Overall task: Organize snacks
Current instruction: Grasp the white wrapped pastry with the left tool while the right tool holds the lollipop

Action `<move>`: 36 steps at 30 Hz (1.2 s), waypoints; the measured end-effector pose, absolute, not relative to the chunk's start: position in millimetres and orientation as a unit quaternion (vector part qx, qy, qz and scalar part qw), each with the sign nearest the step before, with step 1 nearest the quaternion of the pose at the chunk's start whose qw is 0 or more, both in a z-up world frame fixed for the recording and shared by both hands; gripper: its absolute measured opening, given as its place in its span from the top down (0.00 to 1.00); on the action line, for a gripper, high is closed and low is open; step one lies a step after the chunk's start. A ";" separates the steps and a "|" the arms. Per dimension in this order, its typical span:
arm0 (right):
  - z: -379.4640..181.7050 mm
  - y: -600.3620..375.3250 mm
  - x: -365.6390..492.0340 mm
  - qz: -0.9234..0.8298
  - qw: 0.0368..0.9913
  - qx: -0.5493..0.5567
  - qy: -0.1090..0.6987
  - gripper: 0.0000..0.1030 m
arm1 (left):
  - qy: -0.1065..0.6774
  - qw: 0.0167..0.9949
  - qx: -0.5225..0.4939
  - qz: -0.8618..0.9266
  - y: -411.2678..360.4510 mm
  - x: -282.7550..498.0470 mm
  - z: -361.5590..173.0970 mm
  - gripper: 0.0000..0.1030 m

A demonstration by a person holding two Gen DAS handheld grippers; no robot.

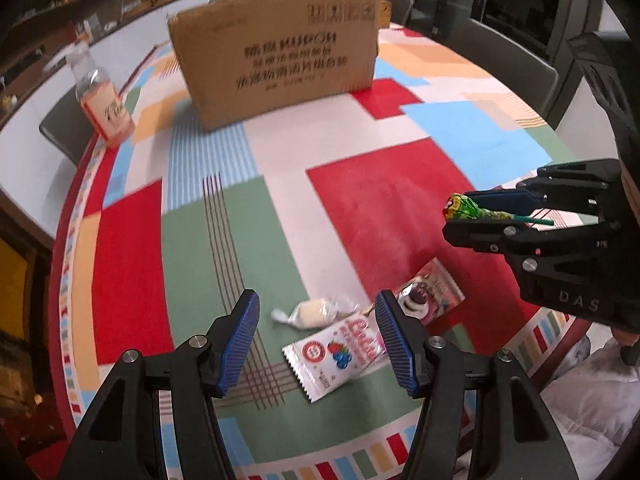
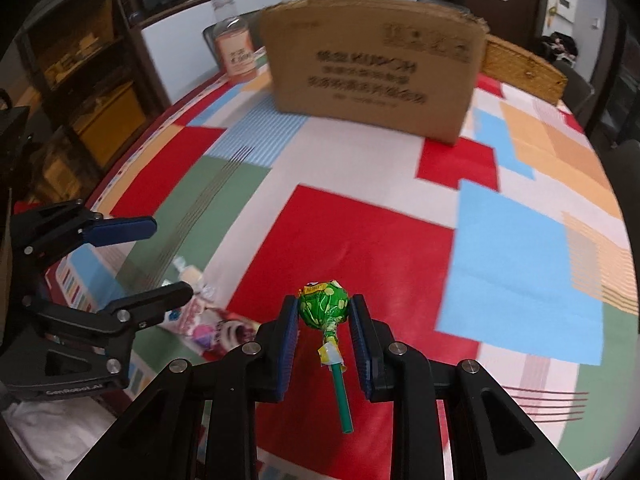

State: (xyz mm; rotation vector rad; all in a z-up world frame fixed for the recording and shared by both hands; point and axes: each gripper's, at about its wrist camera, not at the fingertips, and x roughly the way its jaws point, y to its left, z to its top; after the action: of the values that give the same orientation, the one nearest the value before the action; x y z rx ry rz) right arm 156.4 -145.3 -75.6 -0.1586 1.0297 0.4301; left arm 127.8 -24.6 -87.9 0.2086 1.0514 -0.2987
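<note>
My right gripper [image 2: 325, 308] is shut on a green-wrapped lollipop [image 2: 323, 306], held above the table; it also shows in the left wrist view [image 1: 466, 209] at the right. My left gripper [image 1: 316, 320] is open and empty, low over several snacks near the table's front edge: a clear-wrapped pale candy [image 1: 314, 312], a white berry packet [image 1: 340, 360] and a pink-brown packet [image 1: 430, 294]. In the right wrist view the left gripper [image 2: 168, 256] stands open at the left above the packets [image 2: 216, 326]. A cardboard box [image 1: 276, 52] stands at the far side [image 2: 376, 64].
The round table wears a patchwork cloth of red, green, blue and white [image 1: 380, 184]. A clear bottle with an orange label [image 1: 102, 96] stands far left, beside the box [image 2: 236, 40]. Grey chairs [image 1: 504, 60] ring the far edge. Shelves line the left wall [image 2: 80, 80].
</note>
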 end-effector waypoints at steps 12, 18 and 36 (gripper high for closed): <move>-90.7 -135.7 161.9 0.220 0.832 -0.063 0.505 0.74 | 0.545 0.828 0.045 -0.124 -17.0 141.3 -110.9 0.58; -92.2 -137.1 163.5 0.223 0.832 -0.058 0.505 0.74 | 0.557 0.821 0.036 -0.120 -22.2 149.9 -120.1 0.63; -92.3 -140.6 169.3 0.219 0.831 -0.044 0.509 0.74 | 0.526 0.841 0.028 -0.123 -21.1 153.8 -115.2 0.73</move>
State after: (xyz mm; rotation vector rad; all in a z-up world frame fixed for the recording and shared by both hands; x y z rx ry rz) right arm 169.3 -140.6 -92.3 -0.0939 1.0791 0.4639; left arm 153.8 -21.1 -115.2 0.0601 1.1104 -0.2608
